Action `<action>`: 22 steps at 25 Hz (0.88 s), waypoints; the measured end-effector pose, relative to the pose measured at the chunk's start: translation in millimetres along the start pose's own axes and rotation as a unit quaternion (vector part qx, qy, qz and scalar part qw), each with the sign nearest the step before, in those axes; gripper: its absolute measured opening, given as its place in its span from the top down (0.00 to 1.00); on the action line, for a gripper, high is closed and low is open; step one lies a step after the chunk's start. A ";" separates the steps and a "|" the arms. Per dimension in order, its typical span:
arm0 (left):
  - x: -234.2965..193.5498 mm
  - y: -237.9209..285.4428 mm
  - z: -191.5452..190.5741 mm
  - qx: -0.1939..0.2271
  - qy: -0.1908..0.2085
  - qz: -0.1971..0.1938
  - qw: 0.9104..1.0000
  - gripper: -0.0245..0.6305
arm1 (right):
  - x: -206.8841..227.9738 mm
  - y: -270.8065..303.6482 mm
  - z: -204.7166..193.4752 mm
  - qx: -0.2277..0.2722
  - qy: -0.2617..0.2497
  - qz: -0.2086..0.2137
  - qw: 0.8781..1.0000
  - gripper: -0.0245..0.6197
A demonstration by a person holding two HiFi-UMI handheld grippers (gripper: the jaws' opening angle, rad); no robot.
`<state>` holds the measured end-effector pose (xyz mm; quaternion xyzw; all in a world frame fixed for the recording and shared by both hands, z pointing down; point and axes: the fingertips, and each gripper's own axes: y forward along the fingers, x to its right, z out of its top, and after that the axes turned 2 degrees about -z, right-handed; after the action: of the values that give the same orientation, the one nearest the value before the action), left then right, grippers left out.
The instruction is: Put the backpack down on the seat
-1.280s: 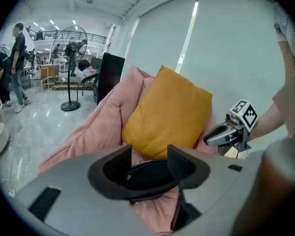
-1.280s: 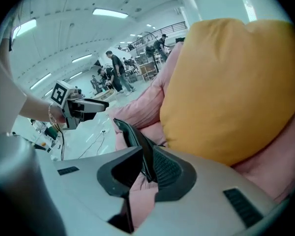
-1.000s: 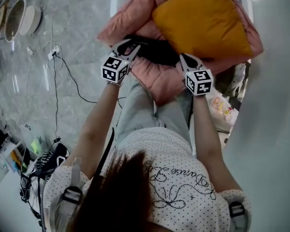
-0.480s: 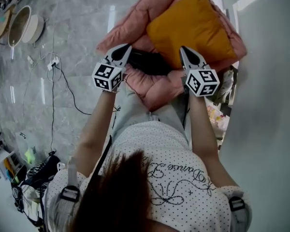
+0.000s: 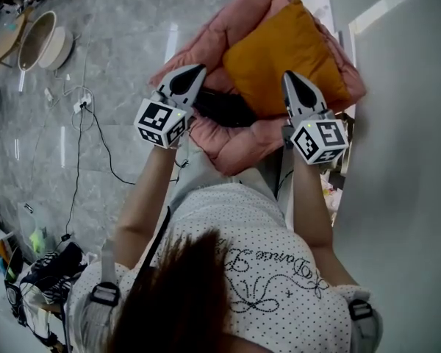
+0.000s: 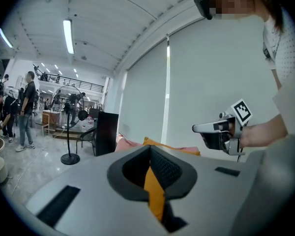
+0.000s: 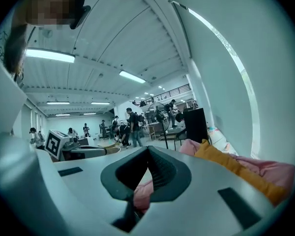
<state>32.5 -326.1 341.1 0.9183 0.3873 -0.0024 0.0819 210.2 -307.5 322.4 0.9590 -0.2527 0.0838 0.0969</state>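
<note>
We are noting the left hand-held gripper [image 5: 193, 73] hovering over the left edge of the pink seat [image 5: 235, 149], its jaws pressed together with nothing between them. Just to its right, the black backpack [image 5: 222, 109] is lying on the pink seat, tucked partly under the orange cushion [image 5: 283, 57]. We are recording the right hand-held gripper [image 5: 292, 81] beside that cushion, its jaws likewise closed and empty. We cannot tell whether either is touching the backpack.

Holds left tool [image 5: 192, 77] and right tool [image 5: 291, 81] out in front, level with each other and well apart, tips pointing away from the body. Has both pairs of jaws pressed together. Stretches bare forearms [image 5: 143, 197] forward, elbows slightly bent.
</note>
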 end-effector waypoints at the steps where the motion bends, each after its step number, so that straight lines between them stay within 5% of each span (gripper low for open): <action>1: 2.6 0.5 7.4 0.007 0.002 -0.001 1.000 0.96 | -1.5 -1.4 5.7 0.004 -0.003 -0.001 1.000 0.94; 22: 32.4 -2.3 61.9 0.036 0.020 -0.002 0.999 0.96 | -23.3 -15.0 59.8 0.045 -0.053 -0.012 0.998 0.95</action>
<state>57.2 -310.8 277.5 0.9199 0.3900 0.0021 0.0412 204.4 -297.4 257.5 0.9684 -0.2421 0.0432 0.0410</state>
